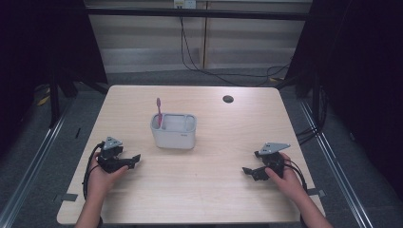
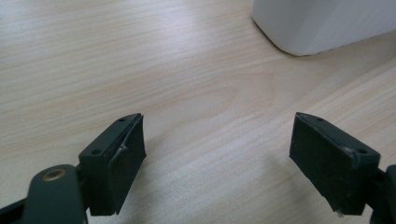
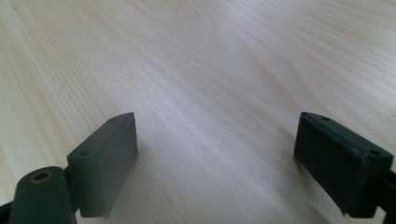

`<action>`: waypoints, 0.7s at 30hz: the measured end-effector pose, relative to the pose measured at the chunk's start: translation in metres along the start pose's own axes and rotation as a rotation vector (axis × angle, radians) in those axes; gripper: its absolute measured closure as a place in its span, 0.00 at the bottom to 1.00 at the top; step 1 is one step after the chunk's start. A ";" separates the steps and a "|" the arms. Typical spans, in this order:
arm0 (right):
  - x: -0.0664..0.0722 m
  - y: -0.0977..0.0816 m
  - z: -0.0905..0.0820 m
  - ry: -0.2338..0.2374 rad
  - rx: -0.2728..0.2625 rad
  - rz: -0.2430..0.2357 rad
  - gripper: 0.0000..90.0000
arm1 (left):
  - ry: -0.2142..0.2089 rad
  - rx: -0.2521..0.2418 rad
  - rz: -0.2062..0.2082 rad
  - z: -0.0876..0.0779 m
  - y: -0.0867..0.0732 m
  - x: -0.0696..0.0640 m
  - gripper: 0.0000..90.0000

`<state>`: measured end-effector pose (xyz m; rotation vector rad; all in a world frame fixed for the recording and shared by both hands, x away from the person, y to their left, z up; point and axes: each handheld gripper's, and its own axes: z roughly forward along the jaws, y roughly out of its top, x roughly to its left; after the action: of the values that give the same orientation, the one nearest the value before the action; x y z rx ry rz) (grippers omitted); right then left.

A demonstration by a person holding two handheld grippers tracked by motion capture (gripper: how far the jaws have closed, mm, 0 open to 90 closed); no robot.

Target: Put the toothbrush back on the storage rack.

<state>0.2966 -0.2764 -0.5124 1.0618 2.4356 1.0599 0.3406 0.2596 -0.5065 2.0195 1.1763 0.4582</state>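
Note:
A white two-compartment holder (image 1: 174,130) stands at the middle of the wooden table (image 1: 214,190). A pink toothbrush (image 1: 159,112) stands upright in its left compartment. My left gripper (image 1: 134,160) rests low on the table to the holder's left front, open, with nothing between its jaws. The left gripper view has that gripper (image 2: 217,154) over bare wood, with the holder's white corner (image 2: 322,23) at top right. My right gripper (image 1: 248,171) sits low near the table's right front, open and empty. In the right gripper view, bare wood lies between its jaws (image 3: 217,156).
A small dark grommet hole (image 1: 228,99) sits near the table's far edge. Cables (image 1: 204,66) trail on the floor behind the table. Dark curtains flank both sides. Metal rails run along the floor at left and right.

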 end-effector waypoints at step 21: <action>0.000 0.000 0.000 0.000 0.000 0.000 0.14 | 0.016 0.029 0.041 0.004 -0.001 -0.004 0.19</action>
<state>0.2966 -0.2764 -0.5124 1.0620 2.4356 1.0601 0.3405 0.2550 -0.5099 2.0715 1.1598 0.4811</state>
